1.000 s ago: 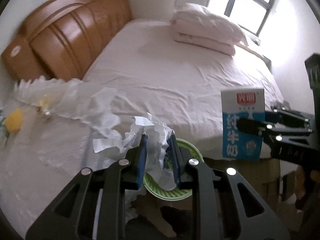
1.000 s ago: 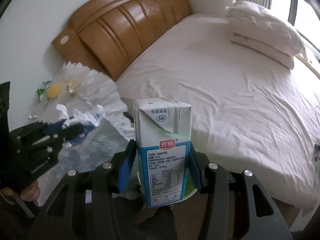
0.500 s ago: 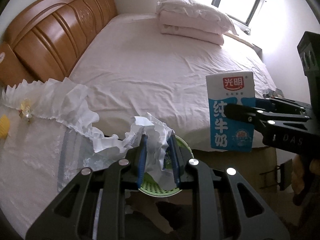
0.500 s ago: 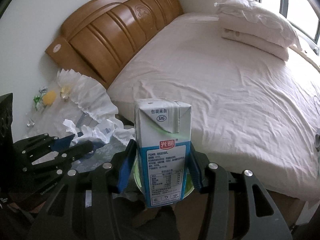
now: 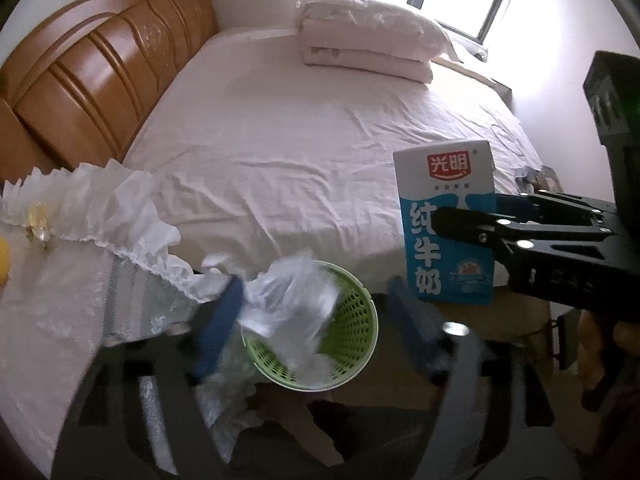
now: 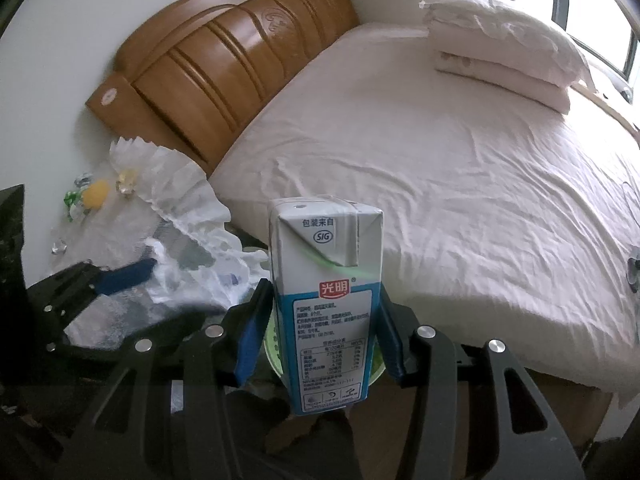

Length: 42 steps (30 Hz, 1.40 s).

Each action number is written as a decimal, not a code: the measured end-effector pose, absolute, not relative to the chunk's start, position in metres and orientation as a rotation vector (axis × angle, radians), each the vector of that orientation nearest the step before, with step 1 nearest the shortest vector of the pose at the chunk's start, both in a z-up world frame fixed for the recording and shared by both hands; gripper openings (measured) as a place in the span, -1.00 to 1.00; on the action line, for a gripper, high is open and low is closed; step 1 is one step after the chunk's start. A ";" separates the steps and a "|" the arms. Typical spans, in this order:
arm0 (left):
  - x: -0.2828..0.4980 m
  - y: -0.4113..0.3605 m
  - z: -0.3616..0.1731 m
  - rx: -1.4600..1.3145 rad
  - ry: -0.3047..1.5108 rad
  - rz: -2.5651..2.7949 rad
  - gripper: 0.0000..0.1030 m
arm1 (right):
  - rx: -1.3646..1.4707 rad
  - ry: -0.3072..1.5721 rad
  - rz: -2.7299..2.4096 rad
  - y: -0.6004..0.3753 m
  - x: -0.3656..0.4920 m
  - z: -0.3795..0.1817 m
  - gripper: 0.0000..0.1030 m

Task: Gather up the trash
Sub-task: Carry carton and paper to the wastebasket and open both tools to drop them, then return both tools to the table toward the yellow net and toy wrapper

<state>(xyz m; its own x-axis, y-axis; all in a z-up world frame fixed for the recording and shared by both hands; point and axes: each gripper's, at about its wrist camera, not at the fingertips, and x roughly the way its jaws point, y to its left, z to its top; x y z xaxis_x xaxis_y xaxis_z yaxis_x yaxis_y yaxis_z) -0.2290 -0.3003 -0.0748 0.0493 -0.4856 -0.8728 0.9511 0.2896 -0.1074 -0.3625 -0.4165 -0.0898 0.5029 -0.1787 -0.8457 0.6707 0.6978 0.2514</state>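
My left gripper (image 5: 316, 320) is open over a green perforated bin (image 5: 352, 344) that stands on the floor beside the bed. A crumpled white paper wad (image 5: 296, 308) is blurred between the spread jaws, over the bin's mouth. My right gripper (image 6: 320, 328) is shut on a blue and white milk carton (image 6: 326, 300), held upright just right of the bin. The carton (image 5: 446, 224) and the right gripper (image 5: 468, 216) also show in the left wrist view. The left gripper (image 6: 132, 280) shows at the left of the right wrist view.
A bed with a white sheet (image 5: 320, 128) and a wooden headboard (image 5: 100, 76) fills the background, with folded pillows (image 5: 368, 40). A nightstand under a white frilled cloth (image 5: 60, 280) at left carries a yellow item (image 6: 96, 194) and small wrappers.
My left gripper's jaws have opened wide and let go of the paper wad, which drops toward the bin. The right gripper still holds the carton, now closer to the bin.
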 end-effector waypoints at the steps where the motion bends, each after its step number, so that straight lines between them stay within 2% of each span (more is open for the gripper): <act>1: -0.230 -0.299 -0.073 0.596 0.974 -1.197 0.66 | 0.618 0.907 -0.556 -0.417 -0.363 -0.090 -0.03; 3: -0.229 -0.295 -0.069 0.580 0.960 -1.196 0.78 | 0.626 0.908 -0.561 -0.417 -0.366 -0.092 -0.03; 7: -0.223 -0.288 -0.062 0.545 0.948 -1.165 0.85 | 0.629 0.916 -0.560 -0.417 -0.366 -0.095 -0.03; 20: -0.186 -0.251 -0.045 0.452 0.922 -1.008 0.85 | 0.609 0.985 -0.491 -0.404 -0.348 -0.111 -0.01; 22: -0.182 -0.246 -0.044 0.444 0.923 -0.993 0.85 | 0.597 1.002 -0.491 -0.399 -0.341 -0.113 0.34; 23: -0.180 -0.245 -0.045 0.443 0.923 -0.987 0.85 | 0.586 1.009 -0.505 -0.397 -0.339 -0.113 0.77; 24: -0.178 -0.242 -0.045 0.442 0.922 -0.977 0.85 | 0.554 1.011 -0.538 -0.393 -0.337 -0.112 0.96; 42: -0.150 -0.208 -0.045 0.400 0.935 -0.870 0.85 | 0.541 1.069 -0.520 -0.395 -0.316 -0.123 0.95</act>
